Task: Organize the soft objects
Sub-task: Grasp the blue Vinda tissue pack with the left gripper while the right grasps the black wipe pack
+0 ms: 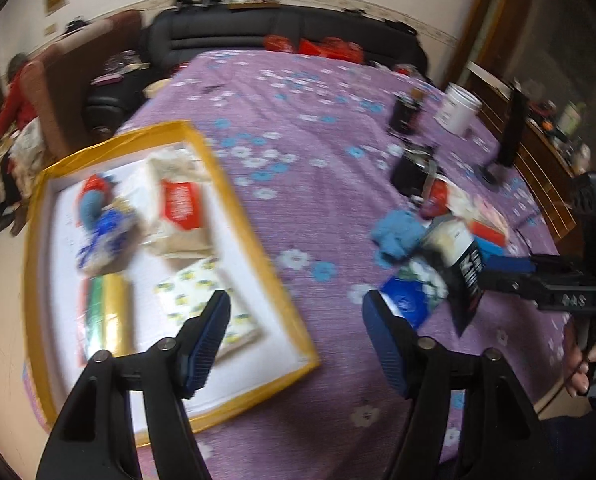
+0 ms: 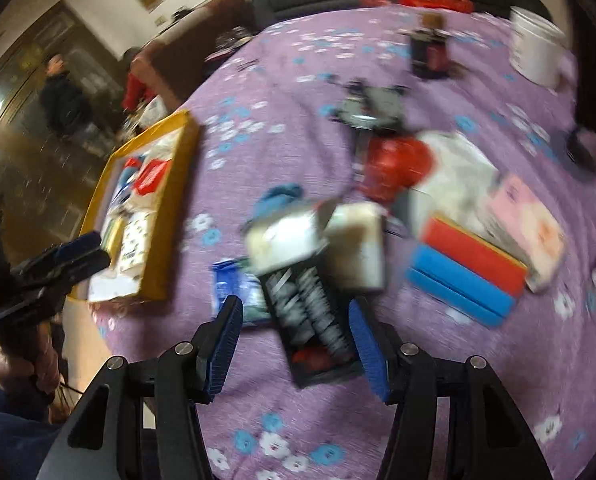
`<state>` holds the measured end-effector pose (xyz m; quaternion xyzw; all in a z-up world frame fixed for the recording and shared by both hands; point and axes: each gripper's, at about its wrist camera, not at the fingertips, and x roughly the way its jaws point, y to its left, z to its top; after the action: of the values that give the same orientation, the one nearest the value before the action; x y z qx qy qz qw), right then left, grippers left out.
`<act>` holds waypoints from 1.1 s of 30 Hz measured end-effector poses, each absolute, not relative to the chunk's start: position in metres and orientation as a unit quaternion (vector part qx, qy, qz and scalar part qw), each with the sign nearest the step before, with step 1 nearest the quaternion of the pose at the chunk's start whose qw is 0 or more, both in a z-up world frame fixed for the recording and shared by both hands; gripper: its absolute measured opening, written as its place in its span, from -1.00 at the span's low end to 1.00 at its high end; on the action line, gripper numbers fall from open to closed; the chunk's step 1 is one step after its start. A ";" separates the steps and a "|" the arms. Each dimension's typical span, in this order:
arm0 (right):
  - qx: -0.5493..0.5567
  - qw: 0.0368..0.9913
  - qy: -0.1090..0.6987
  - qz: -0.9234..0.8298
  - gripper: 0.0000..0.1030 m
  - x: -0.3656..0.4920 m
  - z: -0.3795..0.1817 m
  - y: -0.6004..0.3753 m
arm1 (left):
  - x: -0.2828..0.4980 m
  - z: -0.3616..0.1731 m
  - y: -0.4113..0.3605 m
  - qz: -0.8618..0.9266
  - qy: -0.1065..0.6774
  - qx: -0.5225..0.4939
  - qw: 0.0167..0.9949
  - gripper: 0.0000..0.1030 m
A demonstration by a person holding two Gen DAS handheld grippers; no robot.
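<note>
Now left claw (image 1: pixel 296 338) spread, empty, over yellow-rimmed tray (image 1: pixel 254 216) edge; right claw (image 2: pixel 294 344) spread around black packet (image 2: pixel 309 320).

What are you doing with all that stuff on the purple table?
A person holds a two-finger gripper in each hand and is sorting soft packets. The right gripper is open, its fingers either side of a black packet with white lettering in the pile on the purple flowered tablecloth. The left gripper is open and empty, near the yellow-rimmed white tray, which already holds several packets.
</note>
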<state>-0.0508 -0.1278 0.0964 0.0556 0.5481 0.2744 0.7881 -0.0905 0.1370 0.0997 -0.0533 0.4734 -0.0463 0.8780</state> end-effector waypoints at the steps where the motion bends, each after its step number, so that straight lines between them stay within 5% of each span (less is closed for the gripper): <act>1: 0.064 0.789 0.550 0.266 0.17 -0.050 0.095 -0.134 | -0.088 0.098 0.129 -0.060 0.478 -0.047 0.875 0.46; 13: 0.084 0.796 0.546 0.245 0.17 -0.069 0.096 -0.171 | -0.054 0.046 0.021 -0.160 0.524 0.165 0.820 0.59; 22: 0.073 0.796 0.545 0.254 0.20 -0.079 0.093 -0.174 | -0.017 0.021 0.005 -0.179 0.542 0.146 0.808 0.59; 24: 0.061 0.796 0.544 0.257 0.23 -0.079 0.093 -0.168 | -0.019 0.017 0.003 -0.179 0.551 0.134 0.804 0.15; 26: 0.045 0.797 0.542 0.262 0.27 -0.079 0.094 -0.161 | -0.023 0.016 0.006 -0.173 0.552 0.121 0.807 0.02; 33: -0.018 0.791 0.544 0.278 0.35 -0.070 0.088 -0.123 | -0.046 0.022 0.034 -0.146 0.559 0.059 0.814 0.01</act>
<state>-0.0697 -0.1234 0.0880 -0.0177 0.5444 0.2775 0.7914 -0.0461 0.0343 0.0224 0.0594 0.5592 -0.1461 0.8139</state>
